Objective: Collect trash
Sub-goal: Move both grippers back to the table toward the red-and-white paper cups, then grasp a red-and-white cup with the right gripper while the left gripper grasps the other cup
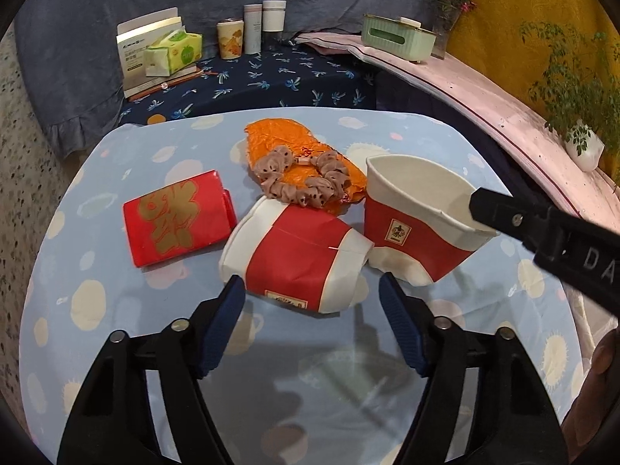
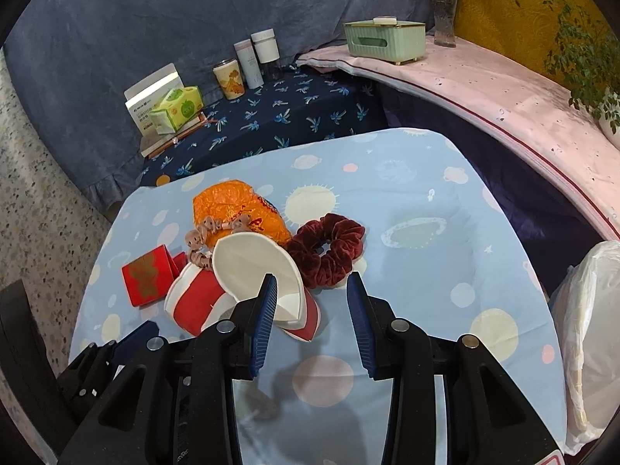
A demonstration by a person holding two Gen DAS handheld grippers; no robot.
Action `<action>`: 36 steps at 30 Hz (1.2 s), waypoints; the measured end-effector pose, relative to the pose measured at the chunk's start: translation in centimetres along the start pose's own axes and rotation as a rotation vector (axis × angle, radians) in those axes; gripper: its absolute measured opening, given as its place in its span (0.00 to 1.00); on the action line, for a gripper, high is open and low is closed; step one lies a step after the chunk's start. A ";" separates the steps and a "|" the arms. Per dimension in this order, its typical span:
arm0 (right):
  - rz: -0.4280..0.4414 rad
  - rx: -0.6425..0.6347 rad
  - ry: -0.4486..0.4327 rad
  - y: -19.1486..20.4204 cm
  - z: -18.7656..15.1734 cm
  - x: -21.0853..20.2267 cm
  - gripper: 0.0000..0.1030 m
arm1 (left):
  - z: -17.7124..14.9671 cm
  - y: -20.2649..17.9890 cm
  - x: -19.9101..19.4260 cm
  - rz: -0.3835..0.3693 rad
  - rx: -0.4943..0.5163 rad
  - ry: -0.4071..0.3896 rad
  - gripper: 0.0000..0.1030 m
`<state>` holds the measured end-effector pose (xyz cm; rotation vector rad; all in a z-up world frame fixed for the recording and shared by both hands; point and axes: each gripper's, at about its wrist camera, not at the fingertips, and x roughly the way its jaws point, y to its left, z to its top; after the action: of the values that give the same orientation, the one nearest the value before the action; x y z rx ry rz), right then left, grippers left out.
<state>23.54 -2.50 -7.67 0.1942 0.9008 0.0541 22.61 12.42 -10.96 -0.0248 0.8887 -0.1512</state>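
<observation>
Two crushed red-and-white paper cups sit on the light blue tablecloth. One cup lies on its side, just ahead of my open left gripper. The other cup stands tilted to its right; it also shows in the right wrist view. My right gripper is open, its left finger at that cup's rim, wall between the jaws. An orange wrapper lies behind with a beige scrunchie on it. A red packet lies left. A white bag hangs at the table's right edge.
A dark red scrunchie lies right of the cups. Behind the table, a navy cloth carries a tissue pack, a boxed item and three cups or bottles. A pink ledge holds a green box, a vase and plants.
</observation>
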 end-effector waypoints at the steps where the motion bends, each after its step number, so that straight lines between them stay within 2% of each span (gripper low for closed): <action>1: 0.002 0.001 0.006 0.0 -0.1 0.2 0.31 | 0.0 0.0 0.2 0.001 0.000 0.001 0.60; 2: 0.005 0.001 0.014 -0.1 -0.3 0.4 0.25 | 0.0 -0.1 0.4 0.001 0.001 0.002 0.58; 4: 0.010 0.001 0.027 -0.2 -0.5 0.6 0.17 | 0.0 -0.1 0.7 -0.006 -0.003 0.012 0.43; 6: 0.013 -0.002 0.034 -0.2 -0.8 0.7 0.11 | -0.1 0.0 0.9 -0.013 -0.011 0.018 0.37; 7: 0.015 -0.004 0.035 -0.2 -1.0 0.7 0.09 | -0.1 0.0 0.9 -0.016 -0.013 0.017 0.28; 8: 0.015 -0.007 0.037 -0.2 -1.1 0.6 0.05 | -0.1 0.0 0.9 -0.016 -0.011 0.017 0.23; 10: 0.017 -0.011 0.035 -0.3 -1.5 0.3 0.04 | -0.1 0.0 1.0 -0.014 -0.017 0.025 0.02; 21: 0.013 -0.001 -0.051 -1.4 -1.9 -4.4 0.03 | 0.6 -0.3 -2.6 -0.071 -0.076 -0.024 0.00; 36: -0.014 0.092 -0.176 -7.6 -2.3 -12.0 0.03 | 1.9 -6.4 -9.3 -0.182 -0.056 -0.101 0.00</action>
<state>14.05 -11.20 -1.25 0.2740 0.7299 -0.0175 17.49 7.34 -2.04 -0.1648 0.7893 -0.2923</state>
